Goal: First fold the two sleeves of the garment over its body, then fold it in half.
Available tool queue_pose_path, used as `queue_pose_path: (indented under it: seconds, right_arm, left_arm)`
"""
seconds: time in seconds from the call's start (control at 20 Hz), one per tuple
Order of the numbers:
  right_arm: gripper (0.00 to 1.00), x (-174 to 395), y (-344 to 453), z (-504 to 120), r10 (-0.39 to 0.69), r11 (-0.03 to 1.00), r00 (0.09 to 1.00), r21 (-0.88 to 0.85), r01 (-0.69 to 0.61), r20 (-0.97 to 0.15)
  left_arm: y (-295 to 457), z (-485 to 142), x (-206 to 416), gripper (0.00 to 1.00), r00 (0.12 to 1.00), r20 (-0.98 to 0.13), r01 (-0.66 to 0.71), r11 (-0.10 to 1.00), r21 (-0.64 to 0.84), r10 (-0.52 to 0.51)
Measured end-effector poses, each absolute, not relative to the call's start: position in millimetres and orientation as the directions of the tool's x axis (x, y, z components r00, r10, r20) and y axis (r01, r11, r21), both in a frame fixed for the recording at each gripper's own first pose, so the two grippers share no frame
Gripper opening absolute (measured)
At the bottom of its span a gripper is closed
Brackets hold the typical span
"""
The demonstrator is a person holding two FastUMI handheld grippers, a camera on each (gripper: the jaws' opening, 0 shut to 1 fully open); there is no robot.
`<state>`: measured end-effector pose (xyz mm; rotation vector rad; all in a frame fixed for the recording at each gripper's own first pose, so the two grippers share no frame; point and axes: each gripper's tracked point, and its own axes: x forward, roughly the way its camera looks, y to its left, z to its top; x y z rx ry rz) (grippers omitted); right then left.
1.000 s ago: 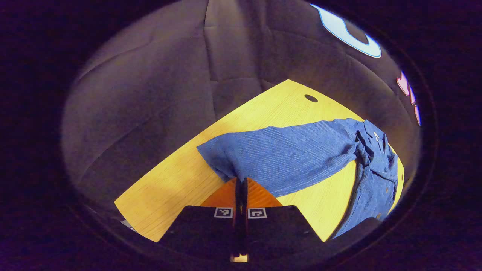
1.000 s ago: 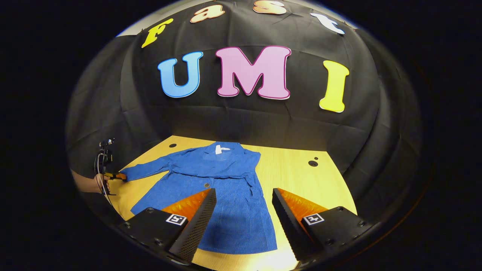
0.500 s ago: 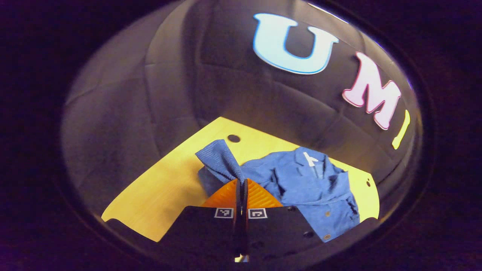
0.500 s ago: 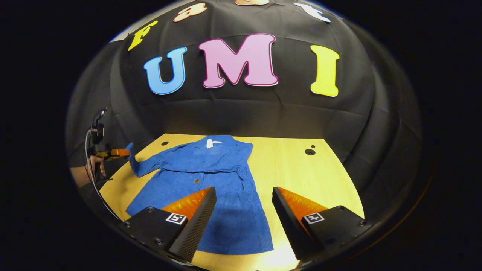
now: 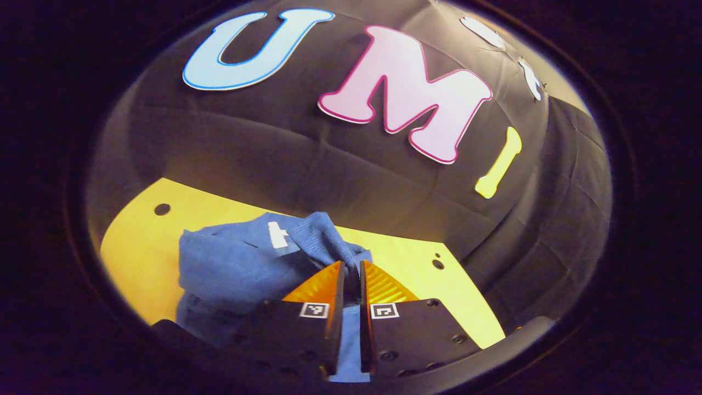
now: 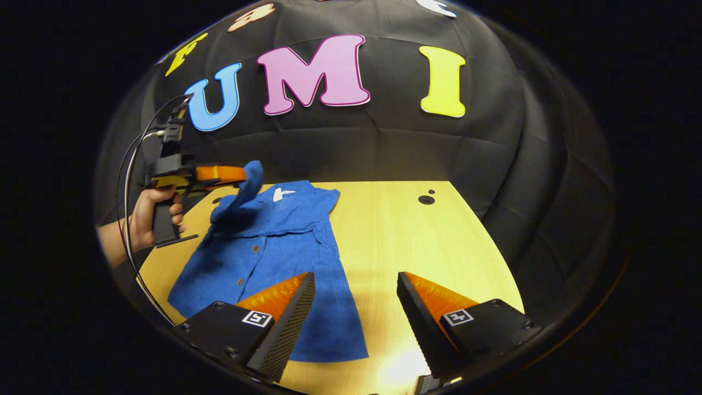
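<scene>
A blue button-up shirt [image 6: 263, 247] lies flat on the yellow table [image 6: 428, 241], collar at the far end. Its right sleeve [image 6: 335, 258] lies folded along the body. My left gripper [image 6: 244, 174], held by a hand [image 6: 145, 214], is shut on the cuff of the left sleeve [image 6: 247, 189], raised above the shirt's left shoulder. In the left gripper view the sleeve [image 5: 323, 238] rises from between the fingers of my left gripper [image 5: 351, 267], over the shirt [image 5: 230, 269]. My right gripper [image 6: 355, 281] hovers open above the near hem, nothing between its fingers.
The table has small round holes at its far corners [image 6: 426, 199] [image 5: 162, 209]. Bare tabletop [image 5: 417, 274] stretches to the right of the shirt. Black cloth walls close the booth behind and at both sides. Cables hang from the left gripper's handle.
My left gripper has lifted the sleeve cuff off the table and swung it inward, from the table's left edge to above the shirt's shoulder. The right gripper stays open near the hem.
</scene>
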<state>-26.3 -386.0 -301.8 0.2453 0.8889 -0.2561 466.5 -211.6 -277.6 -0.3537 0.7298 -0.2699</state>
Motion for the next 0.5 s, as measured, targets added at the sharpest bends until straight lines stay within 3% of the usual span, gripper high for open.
queue_pose_path:
  seconds: [0.05,0.2,0.35,0.5]
  right_arm:
    - [0.96,-29,-389,-302,-0.12,0.94,0.602,0.104,0.324,-0.79]
    - [0.96,-33,-389,-311,-0.104,0.93,0.595,0.133,0.341,-0.797]
    - [0.98,-39,-378,-327,-0.067,0.929,0.571,0.158,0.336,-0.818]
    - [0.98,-55,-366,-348,-0.039,0.929,0.506,0.156,0.337,-0.862]
  left_arm:
    - [-231,-280,472,0.22,0.71,-0.591,0.134,0.898,-0.42,-0.382]
    - [-240,-291,474,0.87,0.718,-0.599,0.132,0.915,-0.382,-0.354]
    - [-215,-297,447,0.85,0.709,-0.65,0.078,0.947,-0.313,-0.274]
    - [-167,-301,376,0.85,0.678,-0.702,0.038,0.965,-0.261,-0.217]
